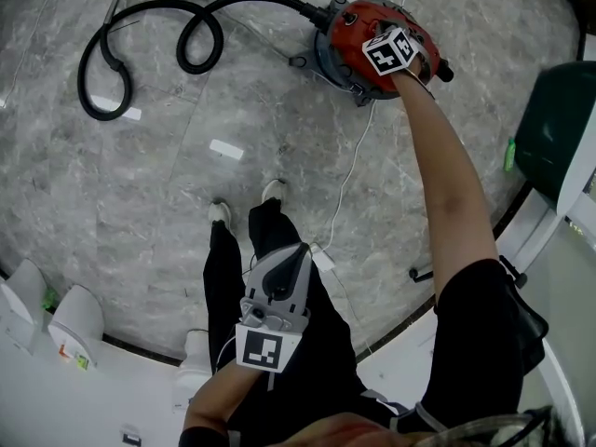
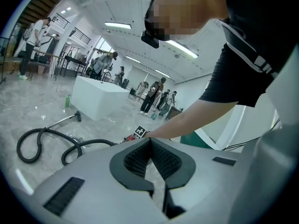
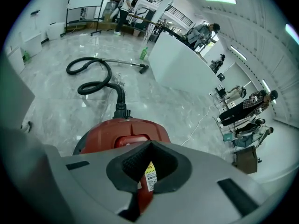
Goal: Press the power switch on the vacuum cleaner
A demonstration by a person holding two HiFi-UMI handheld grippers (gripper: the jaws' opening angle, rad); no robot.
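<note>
The red vacuum cleaner (image 1: pixel 349 31) stands on the grey marble floor at the top of the head view, with its black hose (image 1: pixel 149 35) coiled to the left. My right gripper (image 3: pixel 149 144) is shut, and its tips rest right over the vacuum's red top (image 3: pixel 122 130), by a raised red panel (image 3: pixel 127 141). In the head view its marker cube (image 1: pixel 389 51) covers the vacuum's lid. My left gripper (image 1: pixel 300 250) is shut and empty, held close to the person's legs and well short of the vacuum.
A white power cable (image 1: pixel 349 170) trails from the vacuum toward the person's feet. A dark green bin (image 1: pixel 557 124) stands to the right. White fixtures (image 1: pixel 74 319) line the lower left. A large white block (image 3: pixel 180 66) and several people stand farther off.
</note>
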